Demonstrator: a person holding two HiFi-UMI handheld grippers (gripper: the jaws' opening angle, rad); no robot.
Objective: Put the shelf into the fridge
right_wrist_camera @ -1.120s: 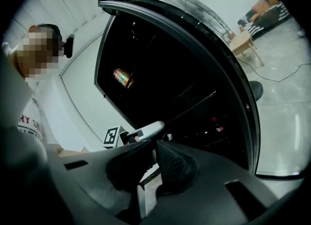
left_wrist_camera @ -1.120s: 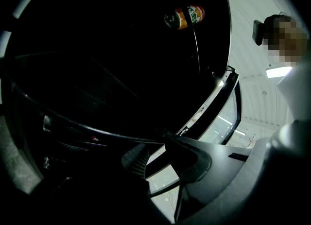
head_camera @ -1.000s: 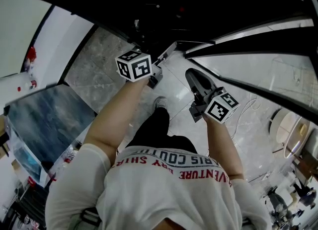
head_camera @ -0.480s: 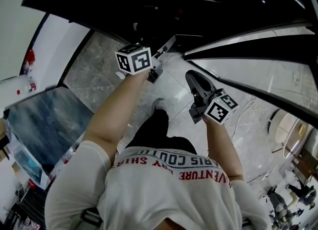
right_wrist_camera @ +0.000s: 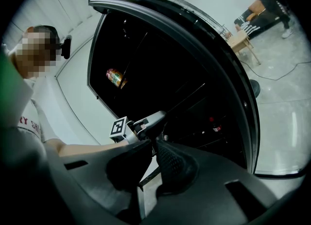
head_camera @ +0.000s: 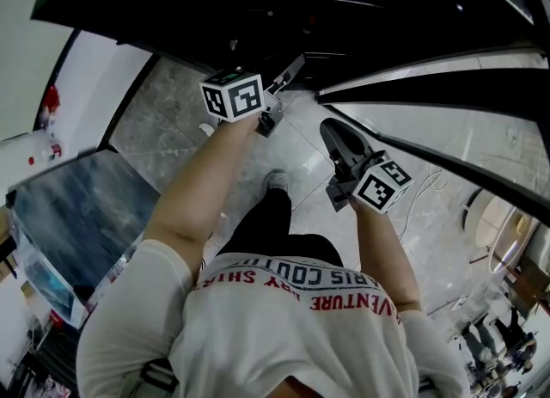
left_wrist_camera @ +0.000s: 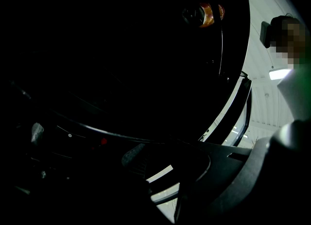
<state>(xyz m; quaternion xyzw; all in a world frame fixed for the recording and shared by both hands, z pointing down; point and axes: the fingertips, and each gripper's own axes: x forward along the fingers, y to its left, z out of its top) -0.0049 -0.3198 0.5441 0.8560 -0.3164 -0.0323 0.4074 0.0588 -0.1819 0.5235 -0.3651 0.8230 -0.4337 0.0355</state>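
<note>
1. The thin, dark-edged shelf (right_wrist_camera: pixel 146 178) shows only as a slim dark bar. Its flat panel cannot be made out in any view.
2. The left gripper view is almost black. Only the outlines of the jaws, pale slivers of floor and an orange can (left_wrist_camera: pixel 206 15) deep in the tall black open fridge (head_camera: pixel 344 9) can be picked out.
3. The right gripper (right_wrist_camera: pixel 151 147) has its claw pressed nearly together, pinching that dark bar between the ribbed pads.
4. The left gripper (left_wrist_camera: pixel 164 161) has its claw a little wider. A dark band of the shelf crosses between the jaws, seemingly pinched, though the gloom leaves the contact unclear.
5. The bar's long axis runs from the right gripper toward the left gripper. In the head view it slants up and leftward toward the fridge opening.
6. The shelf hangs between the two grippers above the pale marble floor (head_camera: pixel 172 104), just in front of the fridge's dark mouth.
</note>
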